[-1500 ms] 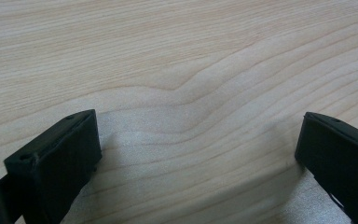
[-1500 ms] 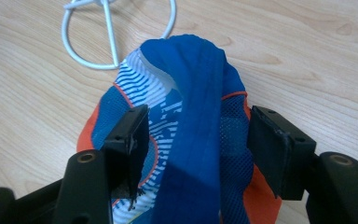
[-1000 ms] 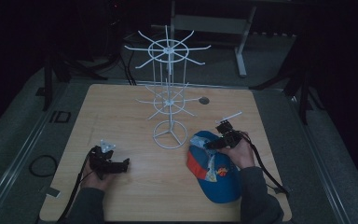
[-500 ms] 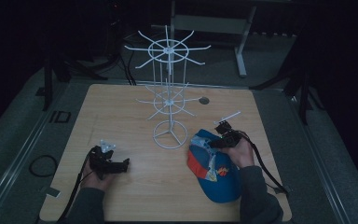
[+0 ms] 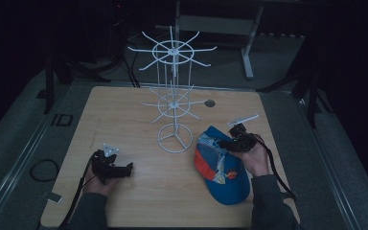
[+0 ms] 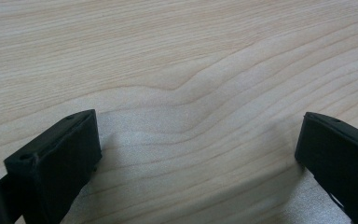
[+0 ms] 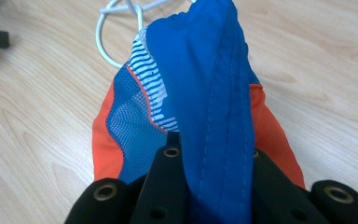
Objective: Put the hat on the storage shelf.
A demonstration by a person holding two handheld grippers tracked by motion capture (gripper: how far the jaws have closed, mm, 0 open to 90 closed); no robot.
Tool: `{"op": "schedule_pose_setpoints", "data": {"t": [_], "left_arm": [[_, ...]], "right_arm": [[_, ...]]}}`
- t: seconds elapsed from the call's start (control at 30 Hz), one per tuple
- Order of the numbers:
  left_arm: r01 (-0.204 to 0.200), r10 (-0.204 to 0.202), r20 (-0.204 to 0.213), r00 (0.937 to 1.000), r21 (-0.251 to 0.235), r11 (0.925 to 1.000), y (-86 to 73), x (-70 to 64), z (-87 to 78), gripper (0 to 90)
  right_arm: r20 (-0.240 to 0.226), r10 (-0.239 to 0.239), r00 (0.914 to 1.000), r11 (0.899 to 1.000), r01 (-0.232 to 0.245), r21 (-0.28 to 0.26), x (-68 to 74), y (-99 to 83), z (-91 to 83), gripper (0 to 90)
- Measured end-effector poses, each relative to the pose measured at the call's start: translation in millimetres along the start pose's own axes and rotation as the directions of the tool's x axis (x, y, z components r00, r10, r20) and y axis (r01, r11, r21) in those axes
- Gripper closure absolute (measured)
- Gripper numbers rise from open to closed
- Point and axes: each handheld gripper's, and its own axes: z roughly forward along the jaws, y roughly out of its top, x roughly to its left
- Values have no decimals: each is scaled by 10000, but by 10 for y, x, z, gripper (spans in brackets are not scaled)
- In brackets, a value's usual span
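My right gripper (image 7: 205, 186) is clamped on the cap (image 5: 223, 165), lying right of the rack (image 5: 173, 103); left gripper (image 6: 198, 154) gapes idle. I'd lift gently, keeping the fabric pinched.

The high view is dim, its surroundings nearly black. Both gripper views are bright and evenly lit. Soft shadows pool on the desk (image 6: 177, 70) beside the blurred fingers (image 6: 56, 158).

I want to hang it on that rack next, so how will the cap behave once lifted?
The cap is thin stitched cloth and mesh, pinched by the right gripper, so it will probably sag and fold. It looks light. The white wire rack seems slender and might wobble when nudged.
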Motion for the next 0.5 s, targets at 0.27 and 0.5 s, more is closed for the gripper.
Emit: {"op": "schedule_pose_setpoints", "data": {"t": [0.27, 0.5], "left_arm": [[17, -17, -3, 10000, -26, 10000, 0, -1, 2, 2], [20, -20, 2, 10000, -20, 10000, 1, -1, 1, 2]], "right_arm": [[224, -163, 9996, 9951, 184, -969, 45, 18, -201, 876], [319, -305, 9990, 9883, 349, -1483, 66, 48, -333, 876]]}}
